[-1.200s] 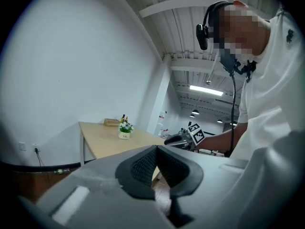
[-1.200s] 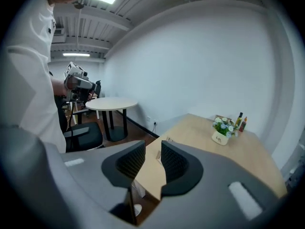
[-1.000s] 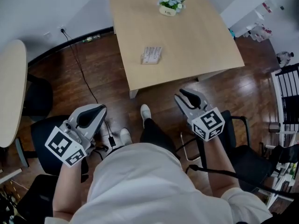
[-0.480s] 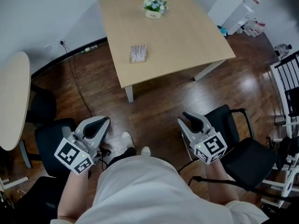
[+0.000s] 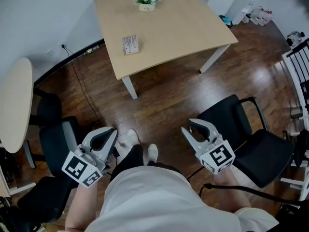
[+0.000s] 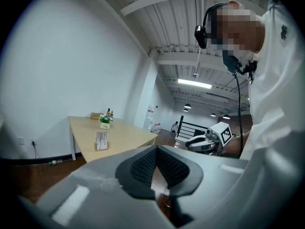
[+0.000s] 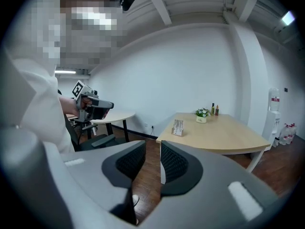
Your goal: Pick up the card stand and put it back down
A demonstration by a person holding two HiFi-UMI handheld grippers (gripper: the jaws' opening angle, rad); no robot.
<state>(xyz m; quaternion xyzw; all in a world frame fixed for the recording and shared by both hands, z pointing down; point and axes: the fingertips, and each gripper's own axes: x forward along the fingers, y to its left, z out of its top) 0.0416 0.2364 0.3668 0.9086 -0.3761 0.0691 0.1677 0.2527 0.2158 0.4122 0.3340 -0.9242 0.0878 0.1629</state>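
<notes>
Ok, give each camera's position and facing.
Head view: on the head, steeply down at floor and table; shirt, left hand-held gripper and right hand-held gripper show.
Left gripper view: on the left one, along its shut jaws toward the card stand; shirt shows.
Right gripper view: on the right one, along its parted jaws toward the table; shirt shows.
Shared: both gripper views catch the card stand and the other hand-held gripper.

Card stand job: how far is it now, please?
Done: nothing that shows; the card stand sits on the table. In hand: nothing; the left tongs are shut and empty, the right tongs open and empty, both far from the table. Left: if not lifted yet, approach, grip, lift, set down.
</notes>
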